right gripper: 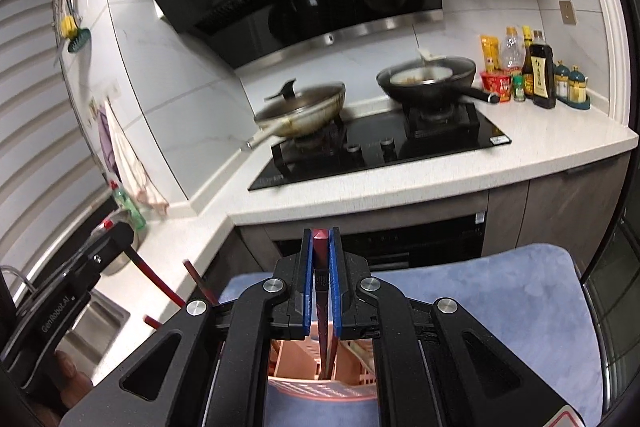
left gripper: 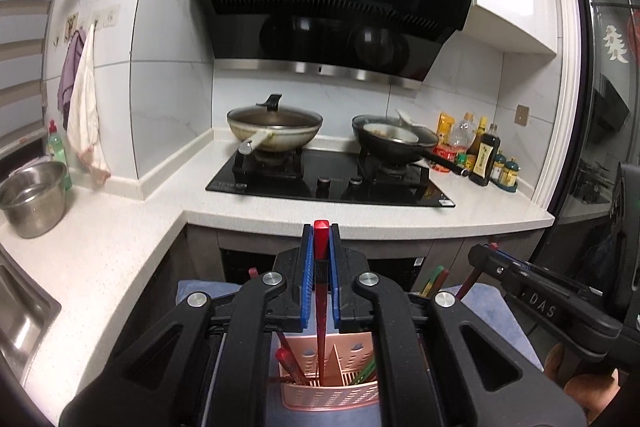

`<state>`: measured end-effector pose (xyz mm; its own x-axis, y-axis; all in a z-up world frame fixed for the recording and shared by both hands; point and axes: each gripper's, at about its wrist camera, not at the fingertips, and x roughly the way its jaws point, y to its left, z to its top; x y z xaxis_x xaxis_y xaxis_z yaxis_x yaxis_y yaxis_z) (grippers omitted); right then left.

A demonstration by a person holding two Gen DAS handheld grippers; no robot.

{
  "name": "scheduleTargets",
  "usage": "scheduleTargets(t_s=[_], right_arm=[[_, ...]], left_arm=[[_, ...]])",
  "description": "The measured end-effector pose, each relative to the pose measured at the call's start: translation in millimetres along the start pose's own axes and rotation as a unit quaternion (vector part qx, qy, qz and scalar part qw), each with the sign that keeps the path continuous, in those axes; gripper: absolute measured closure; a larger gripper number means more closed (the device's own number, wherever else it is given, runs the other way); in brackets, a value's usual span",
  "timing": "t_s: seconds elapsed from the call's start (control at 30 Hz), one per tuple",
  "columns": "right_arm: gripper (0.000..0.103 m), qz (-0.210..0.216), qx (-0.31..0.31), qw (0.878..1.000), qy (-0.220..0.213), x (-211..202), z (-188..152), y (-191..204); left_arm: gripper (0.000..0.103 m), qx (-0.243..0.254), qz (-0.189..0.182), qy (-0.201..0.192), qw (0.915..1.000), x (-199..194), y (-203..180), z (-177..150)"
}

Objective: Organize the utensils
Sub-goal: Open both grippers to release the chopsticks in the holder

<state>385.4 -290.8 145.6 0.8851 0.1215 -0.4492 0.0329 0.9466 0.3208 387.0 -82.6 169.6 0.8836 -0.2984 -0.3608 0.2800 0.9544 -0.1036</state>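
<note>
With both claws closed down to a chopstick's width, each one is pinching a single stick between its blue pads: left gripper (left gripper: 321,239) clamps a red chopstick (left gripper: 320,307) that stands near upright, lower end down inside the pink slotted utensil caddy (left gripper: 328,397) directly below the fingers; right gripper (right gripper: 321,241) clamps a darker red chopstick (right gripper: 322,319), also near upright, tip running down into the same caddy (right gripper: 320,391). Caddy is split by dividers; left view shows another red stick (left gripper: 290,363) leaning in the left compartment and green ones (left gripper: 366,373) in the right compartment, which compartment the held sticks sit in I can't tell for sure, looks like the middle. Caddy sits on a blue cloth (right gripper: 500,307). Right view also catches the left gripper off to the side, with loose red sticks (right gripper: 196,285) near it poking up over the cloth edge. Past that, white countertop (left gripper: 120,247), sink corner and a steel pot (left gripper: 32,199) at left. Farther back, black glass hob (left gripper: 332,179) with a light lidded wok (left gripper: 274,131) on the left burner and a dark pan (left gripper: 394,143) on the right, sauce bottles (left gripper: 486,155) beside it, black range hood (left gripper: 332,7) above. Right view is motion-blurred around the pans.
</note>
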Motion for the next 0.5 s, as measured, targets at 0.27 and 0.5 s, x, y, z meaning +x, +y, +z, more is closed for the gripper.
scheduleTargets(t_s=[0.27,0.5], right_arm=[[0.085,-0.008,-0.001,1.0,0.024,14.2,-11.0,-4.2],[0.072,-0.012,-0.007,1.0,0.023,1.9,-14.2,-2.7]], left_arm=[[0.084,-0.016,0.012,0.017,0.9997,10.0,6.8,-10.1],[0.067,-0.021,0.032,0.011,0.9992,-2.6,12.6,-12.2]])
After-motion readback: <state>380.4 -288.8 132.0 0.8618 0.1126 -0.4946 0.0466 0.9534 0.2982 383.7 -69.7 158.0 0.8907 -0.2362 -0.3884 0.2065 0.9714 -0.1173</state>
